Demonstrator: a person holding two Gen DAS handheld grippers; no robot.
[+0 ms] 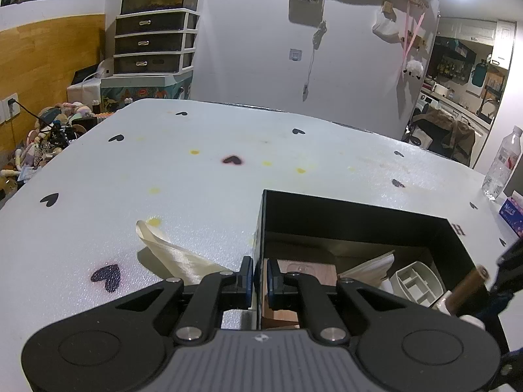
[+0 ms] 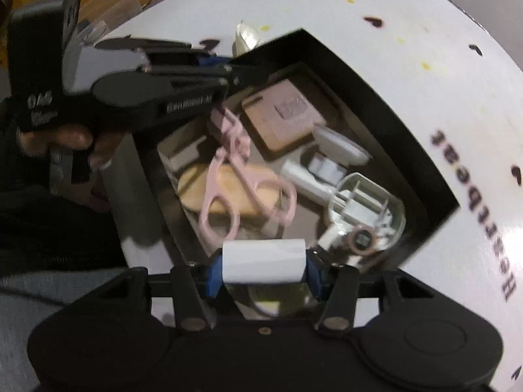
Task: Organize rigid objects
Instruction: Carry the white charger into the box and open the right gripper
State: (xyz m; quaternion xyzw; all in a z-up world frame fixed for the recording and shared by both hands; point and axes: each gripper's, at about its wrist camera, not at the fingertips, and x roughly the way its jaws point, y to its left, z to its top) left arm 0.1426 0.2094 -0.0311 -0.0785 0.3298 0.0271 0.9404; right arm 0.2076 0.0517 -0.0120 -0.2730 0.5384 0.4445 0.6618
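Right gripper (image 2: 264, 269), jaws half-spread, clamping white cylinder (image 2: 263, 263) above crowded black box (image 2: 353, 68) whose wall left gripper (image 1: 260, 277) pinches nearly shut: could drop onto pink scissors (image 2: 242, 179), roll, tip.

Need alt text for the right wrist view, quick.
The right gripper clamps a white cylindrical object above an open black box holding pink plastic scissors and a tan square block. The left gripper pinches the box's far wall.
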